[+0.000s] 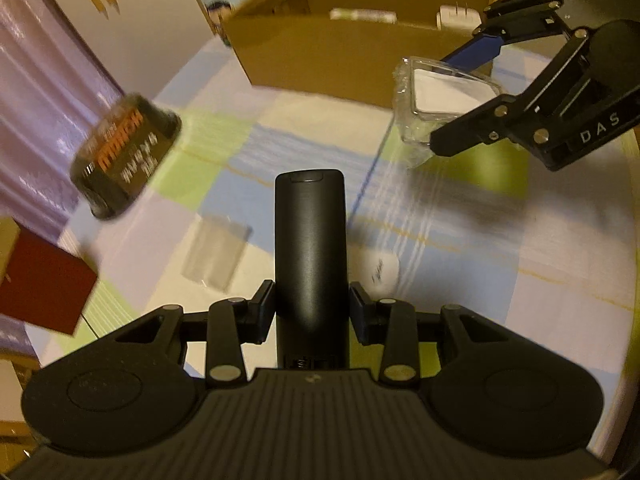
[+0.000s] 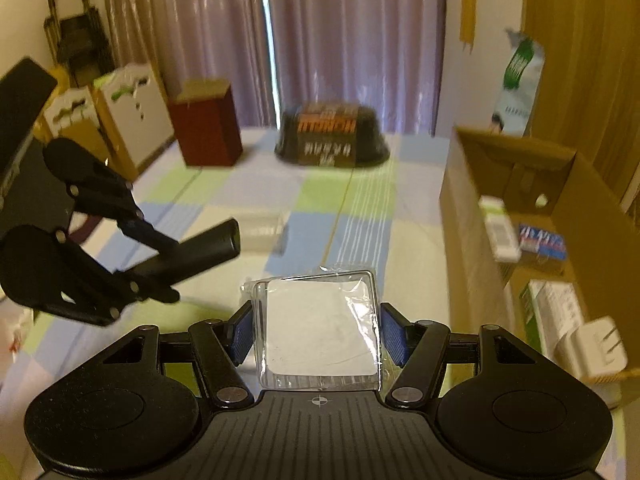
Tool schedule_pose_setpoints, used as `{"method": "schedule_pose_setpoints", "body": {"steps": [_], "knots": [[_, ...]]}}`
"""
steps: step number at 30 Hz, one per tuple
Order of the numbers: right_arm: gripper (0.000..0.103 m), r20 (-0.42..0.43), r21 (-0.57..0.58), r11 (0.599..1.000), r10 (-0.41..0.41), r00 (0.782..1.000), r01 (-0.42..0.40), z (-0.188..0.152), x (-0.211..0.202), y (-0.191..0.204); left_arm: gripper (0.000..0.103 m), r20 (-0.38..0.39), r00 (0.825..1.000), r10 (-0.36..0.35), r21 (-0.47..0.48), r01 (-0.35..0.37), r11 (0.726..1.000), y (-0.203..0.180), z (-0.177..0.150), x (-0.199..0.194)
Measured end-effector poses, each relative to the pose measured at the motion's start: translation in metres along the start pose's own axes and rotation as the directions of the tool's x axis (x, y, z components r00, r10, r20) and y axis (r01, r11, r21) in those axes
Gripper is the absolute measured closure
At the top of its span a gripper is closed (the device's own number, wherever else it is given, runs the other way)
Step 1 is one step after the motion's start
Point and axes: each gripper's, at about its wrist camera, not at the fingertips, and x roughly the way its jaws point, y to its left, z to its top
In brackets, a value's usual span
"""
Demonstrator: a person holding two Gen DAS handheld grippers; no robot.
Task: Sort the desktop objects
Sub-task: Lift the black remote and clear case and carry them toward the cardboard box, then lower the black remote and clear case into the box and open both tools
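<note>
My left gripper (image 1: 311,313) is shut on a long black remote control (image 1: 309,248) that points forward above the checked tablecloth (image 1: 460,248). In the right wrist view that remote (image 2: 208,249) and the left gripper (image 2: 156,258) hang at the left. My right gripper (image 2: 318,334) is shut on a clear plastic case with a white card inside (image 2: 322,330). From the left wrist view the case (image 1: 444,96) is held in the air in front of the brown cardboard box (image 1: 320,56), with the right gripper (image 1: 460,100) coming in from the upper right.
The cardboard box (image 2: 516,184) stands open at the right and holds a white plug (image 2: 600,344), small cartons and a blue pack. A black bowl-shaped package (image 2: 332,136), a dark red box (image 2: 208,124), a clear flat packet (image 1: 216,256) and a white round object (image 1: 386,272) lie on the cloth.
</note>
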Motion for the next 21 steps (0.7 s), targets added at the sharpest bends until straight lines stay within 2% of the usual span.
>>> {"method": "schedule_pose_setpoints", "body": {"steps": [4, 9, 15, 21], "knots": [[0.040, 0.074, 0.019, 0.999, -0.028, 0.997, 0.026, 0.022, -0.024, -0.018, 0.070, 0.054, 0.999, 0.006, 0.025, -0.007, 1.000, 0.003, 0.034, -0.013], [0.040, 0.140, 0.048, 0.993, -0.114, 0.984, 0.108, 0.041, -0.053, -0.058, 0.070, 0.141, 0.990, -0.010, 0.073, 0.000, 0.997, -0.002, 0.094, -0.022], [0.040, 0.133, 0.113, 0.972, -0.222, 0.966, 0.207, 0.041, -0.066, -0.126, 0.070, 0.220, 0.973, -0.071, 0.131, 0.043, 0.990, -0.021, 0.176, -0.013], [0.040, 0.088, 0.147, 0.963, -0.241, 0.966, 0.227, 0.032, -0.055, -0.178, 0.070, 0.220, 0.964, -0.149, 0.110, 0.128, 0.986, -0.033, 0.247, 0.026]]}}
